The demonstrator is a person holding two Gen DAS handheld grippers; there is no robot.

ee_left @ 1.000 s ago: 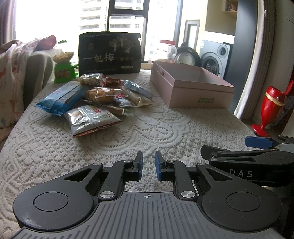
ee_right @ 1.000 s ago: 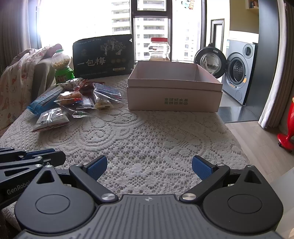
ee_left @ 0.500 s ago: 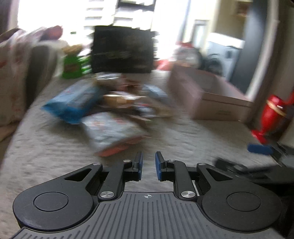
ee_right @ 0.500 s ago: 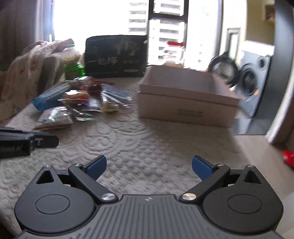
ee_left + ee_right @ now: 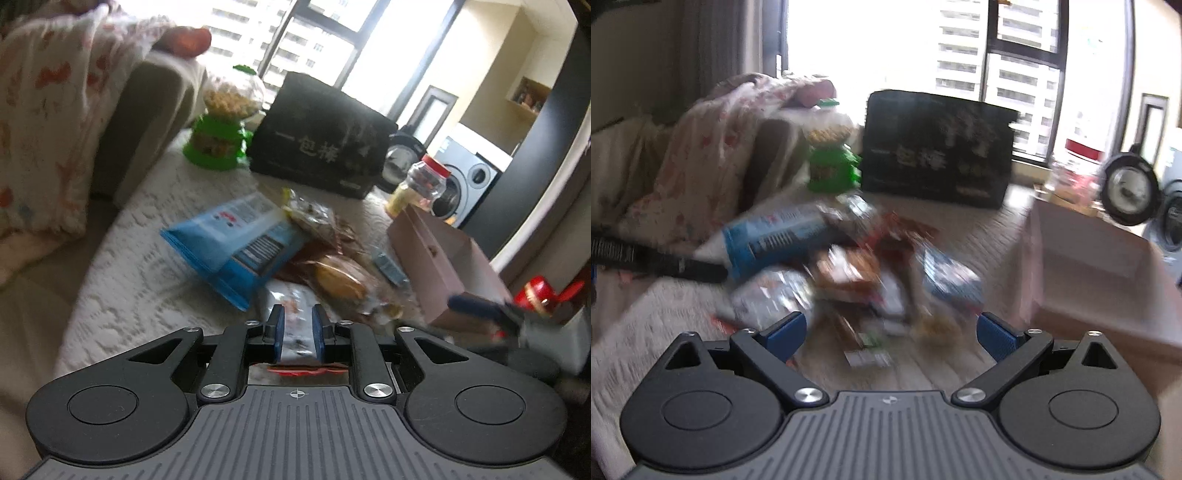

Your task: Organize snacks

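Your left gripper [image 5: 299,328] has its jaws nearly together, nothing pinched — a silver snack packet [image 5: 295,314] lies on the tabletop [image 5: 122,295] behind the narrow gap. Your right gripper [image 5: 890,332] is spread wide & empty. The snack pile [image 5: 849,266] sits at 12 o'clock, pink box [image 5: 1100,280] at 2 o'clock, w/ the black bag [image 5: 938,151] beyond — blurry.
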